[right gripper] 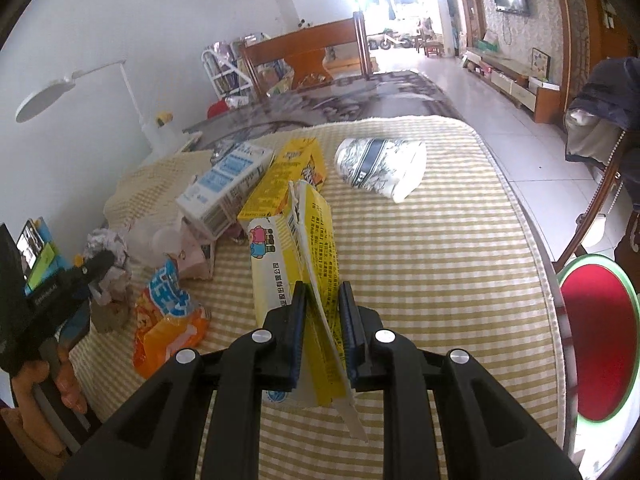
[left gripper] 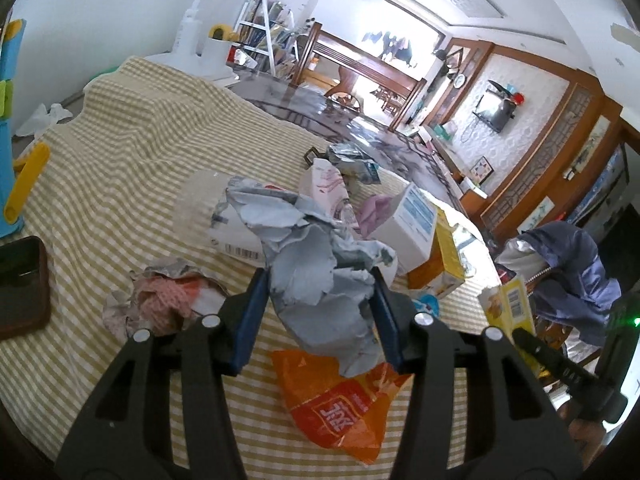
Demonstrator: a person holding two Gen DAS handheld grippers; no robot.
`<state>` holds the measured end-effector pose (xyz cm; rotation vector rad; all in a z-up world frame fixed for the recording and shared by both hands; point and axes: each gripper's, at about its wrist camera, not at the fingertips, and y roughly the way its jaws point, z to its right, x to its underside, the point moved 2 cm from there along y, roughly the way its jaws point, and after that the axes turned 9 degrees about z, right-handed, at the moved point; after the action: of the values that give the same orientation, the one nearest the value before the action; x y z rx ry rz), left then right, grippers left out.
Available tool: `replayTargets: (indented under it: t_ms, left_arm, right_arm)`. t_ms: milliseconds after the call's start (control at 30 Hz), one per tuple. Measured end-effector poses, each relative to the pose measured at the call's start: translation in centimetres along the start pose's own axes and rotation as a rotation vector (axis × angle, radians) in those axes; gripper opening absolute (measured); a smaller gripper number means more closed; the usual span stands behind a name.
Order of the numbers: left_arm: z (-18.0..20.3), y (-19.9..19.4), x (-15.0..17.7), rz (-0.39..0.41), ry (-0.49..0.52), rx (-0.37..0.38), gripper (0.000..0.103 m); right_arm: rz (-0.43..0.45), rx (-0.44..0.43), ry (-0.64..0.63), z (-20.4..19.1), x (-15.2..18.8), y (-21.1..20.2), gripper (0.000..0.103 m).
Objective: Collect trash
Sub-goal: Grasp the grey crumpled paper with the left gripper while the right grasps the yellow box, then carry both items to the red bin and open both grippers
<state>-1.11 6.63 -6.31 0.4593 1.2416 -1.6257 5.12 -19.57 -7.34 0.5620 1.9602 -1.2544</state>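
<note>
Between our left gripper [left gripper: 320,304] jaws: 1 crumpled grey paper [left gripper: 316,264], pinched; right gripper [right gripper: 323,332] pinches 1 yellow carton [right gripper: 316,248] flap, long axis pointing away.

Both views were daylit and bright. The main source was the open doorway [right gripper: 394,12] at the far end, blown out to white in the right wrist view. Glare streaked the glossy floor [left gripper: 360,128]. Shadows on the checked tabletop [right gripper: 440,260] were soft and faint. Strong fisheye bending and dark vignette at the edges; centres were sharp, far room slightly soft.
</note>
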Motion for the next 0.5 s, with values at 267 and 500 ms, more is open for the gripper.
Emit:
replayTargets:
  t_ms: [267,500]
  left_arm:
    - [2.8,-0.6,0.7,-0.013,0.097,0.069,0.048]
    - [7.1,-2.0,0.4,-0.003,0.144,0.177,0.048]
  right_arm:
    - [0.056,0.004,0.069,1.8,-0.9,-1.6,0.016]
    - [0.087,0.024,0.13,3.7,-1.3,-2.9,0.016]
